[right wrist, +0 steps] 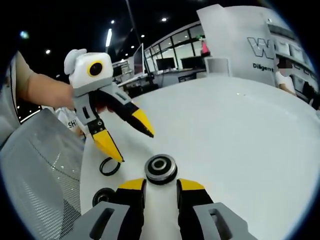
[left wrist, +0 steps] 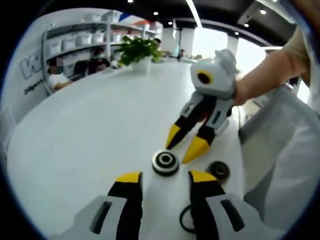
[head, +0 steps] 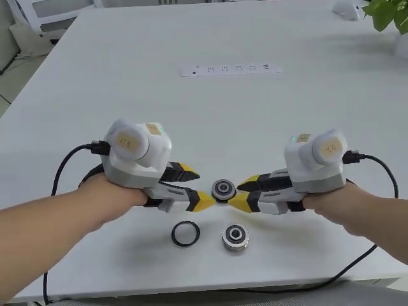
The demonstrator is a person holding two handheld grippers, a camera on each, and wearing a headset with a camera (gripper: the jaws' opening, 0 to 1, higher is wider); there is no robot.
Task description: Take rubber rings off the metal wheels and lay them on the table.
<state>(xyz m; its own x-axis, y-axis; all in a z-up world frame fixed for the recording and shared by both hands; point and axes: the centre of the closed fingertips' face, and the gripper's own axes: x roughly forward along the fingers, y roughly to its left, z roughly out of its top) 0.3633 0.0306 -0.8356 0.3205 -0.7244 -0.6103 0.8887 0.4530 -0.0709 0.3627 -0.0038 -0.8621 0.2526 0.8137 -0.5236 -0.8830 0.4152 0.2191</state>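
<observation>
Centre wheel: a metal wheel [head: 223, 189] stands on the tabletop [head: 191, 115]; its outer band looks dark, so I judge its rubber ring is not yet off.
Loose ring: one black rubber ring [head: 185, 234] lies flat, nearer the person than the centre wheel and to its left.
Second wheel: the other wheel [head: 235, 236] sits just right of that ring, its rim silvery, probably the stripped one.
Left gripper: the left gripper [head: 203, 189] is just left of the centre wheel, fingers [left wrist: 129, 185] wide apart and empty.
Right gripper: the right gripper [head: 241, 192] is just right of it, fingers [right wrist: 134, 187] narrowly parted, gripping nothing.
Progress: one ring laid down; at least this one left.
Beyond: a power strip [head: 229, 69] lies well past the centre wheel.
</observation>
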